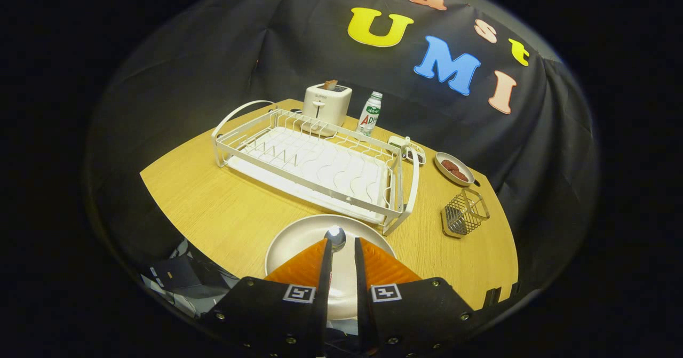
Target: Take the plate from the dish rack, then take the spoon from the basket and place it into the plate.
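A round beige plate (291,246) lies on the wooden table (213,203), just in front of the white dish rack (315,160). My gripper (341,239) hangs over the plate, its fingers a narrow gap apart. A spoon (335,235) lies in that gap. Its shiny bowl shows at the fingertips and its handle runs back along the left finger. Bare plate shows between the spoon and the right finger. To the right of the rack stands a small wire basket (464,214) with nothing visible in it.
Behind the rack are a white toaster (326,103) and a bottle (370,113). A small dish with brown pieces (453,168) sits behind the basket. The table's front edge drops off left of the plate, over clutter below.
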A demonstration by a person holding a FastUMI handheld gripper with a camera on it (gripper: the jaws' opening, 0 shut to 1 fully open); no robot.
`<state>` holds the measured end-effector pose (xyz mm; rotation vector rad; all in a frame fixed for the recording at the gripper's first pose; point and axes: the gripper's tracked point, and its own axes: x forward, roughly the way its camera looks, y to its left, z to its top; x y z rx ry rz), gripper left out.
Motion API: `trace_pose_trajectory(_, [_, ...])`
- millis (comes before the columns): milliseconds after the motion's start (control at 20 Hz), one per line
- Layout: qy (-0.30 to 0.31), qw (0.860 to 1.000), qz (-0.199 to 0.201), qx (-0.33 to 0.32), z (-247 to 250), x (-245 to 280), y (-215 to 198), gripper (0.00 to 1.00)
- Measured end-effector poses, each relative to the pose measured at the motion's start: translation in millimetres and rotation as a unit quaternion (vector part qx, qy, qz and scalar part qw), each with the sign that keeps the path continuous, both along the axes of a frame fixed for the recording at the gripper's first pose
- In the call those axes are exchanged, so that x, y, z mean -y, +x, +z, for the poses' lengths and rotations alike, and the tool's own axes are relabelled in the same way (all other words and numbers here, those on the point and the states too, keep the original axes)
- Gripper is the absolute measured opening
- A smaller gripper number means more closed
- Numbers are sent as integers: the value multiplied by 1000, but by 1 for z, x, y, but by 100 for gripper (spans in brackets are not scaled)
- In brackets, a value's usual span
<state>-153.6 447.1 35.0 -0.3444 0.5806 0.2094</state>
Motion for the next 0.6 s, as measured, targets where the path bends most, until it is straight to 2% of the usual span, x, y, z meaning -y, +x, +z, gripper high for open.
trace_pose_trajectory(250, [4,1000,-4,28,27,6,4,24])
trace_pose_trajectory(600, [36,988,-28,150,140,28,28,24])
